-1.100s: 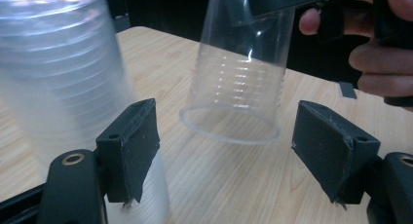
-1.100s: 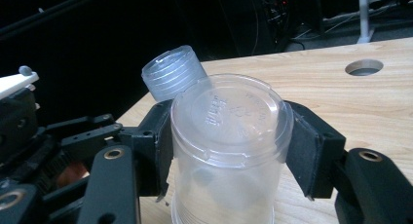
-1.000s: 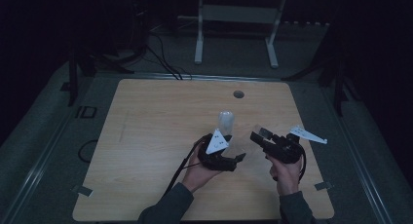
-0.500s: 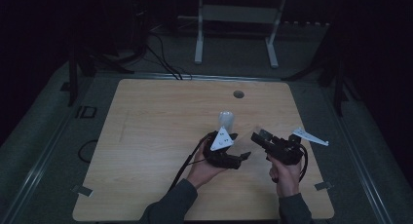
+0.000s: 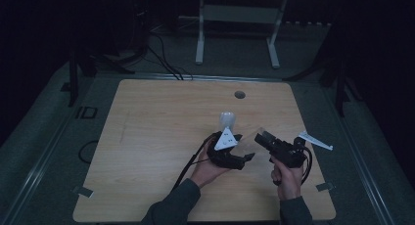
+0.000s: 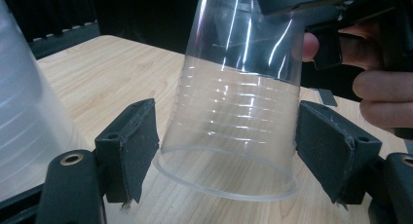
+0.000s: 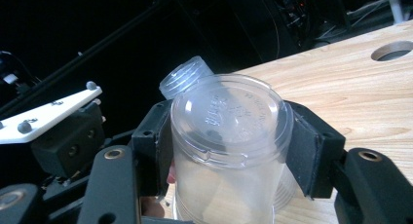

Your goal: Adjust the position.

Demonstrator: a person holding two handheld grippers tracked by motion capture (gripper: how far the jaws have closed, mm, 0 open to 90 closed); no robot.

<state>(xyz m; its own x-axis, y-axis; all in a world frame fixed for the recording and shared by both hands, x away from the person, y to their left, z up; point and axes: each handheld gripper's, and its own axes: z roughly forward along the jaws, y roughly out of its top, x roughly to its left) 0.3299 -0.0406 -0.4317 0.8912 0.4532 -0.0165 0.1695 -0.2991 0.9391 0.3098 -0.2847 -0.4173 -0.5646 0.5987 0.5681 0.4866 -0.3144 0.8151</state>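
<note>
The right tongs (image 7: 226, 151) grip an upside-down clear cup (image 7: 226, 136), axis near upright, between released left tongs (image 6: 226, 151).

Two clear plastic cups (image 6: 234, 117) (image 5: 227, 120) and two grippers (image 5: 234, 159) (image 5: 264, 138) are above one wooden table (image 5: 147, 137).

A pale wooden table (image 5: 161, 137) with a round hole (image 5: 240, 94) stands on grey floor (image 5: 49, 151) in a dark room (only the tabletop is lit). A white frame (image 5: 237, 24) stands behind.
</note>
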